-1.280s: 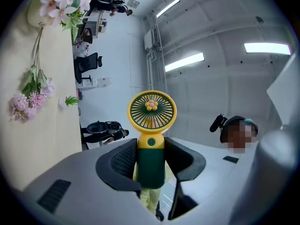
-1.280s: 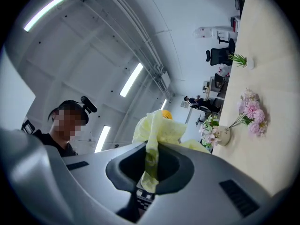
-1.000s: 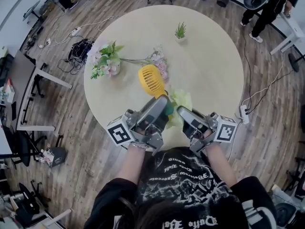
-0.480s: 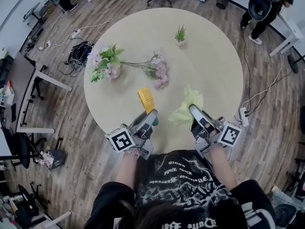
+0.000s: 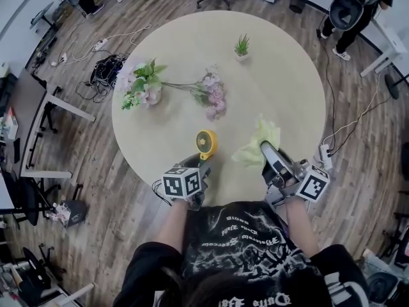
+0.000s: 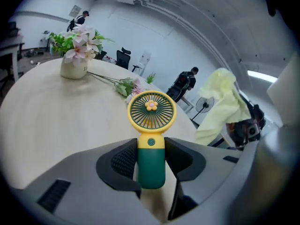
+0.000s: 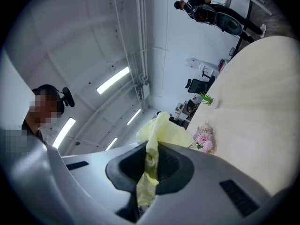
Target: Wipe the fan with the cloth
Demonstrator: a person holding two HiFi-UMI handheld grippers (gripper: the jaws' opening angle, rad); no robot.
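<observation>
My left gripper (image 5: 199, 162) is shut on the green handle of a small hand fan (image 5: 206, 142), holding it upright over the near part of the round table (image 5: 281, 82). In the left gripper view the fan (image 6: 151, 125) shows its yellow round grille with a pink flower at its centre, and the pads (image 6: 123, 162) press on both sides of the handle. My right gripper (image 5: 265, 149) is shut on a pale yellow cloth (image 5: 259, 139), which hangs loose to the right of the fan and apart from it. The cloth (image 7: 157, 132) runs up between the right jaws.
A vase of flowers (image 5: 144, 85) stands at the table's left, with loose pink flower stems (image 5: 214, 98) beside it and a small potted plant (image 5: 241, 43) at the back. Cables (image 5: 105, 66) lie on the wooden floor; a person (image 5: 351, 8) stands far right.
My left gripper has come down and tipped the fan upright, away from the camera. My right gripper has carried the cloth off to the right, so fan and cloth now stand apart.
</observation>
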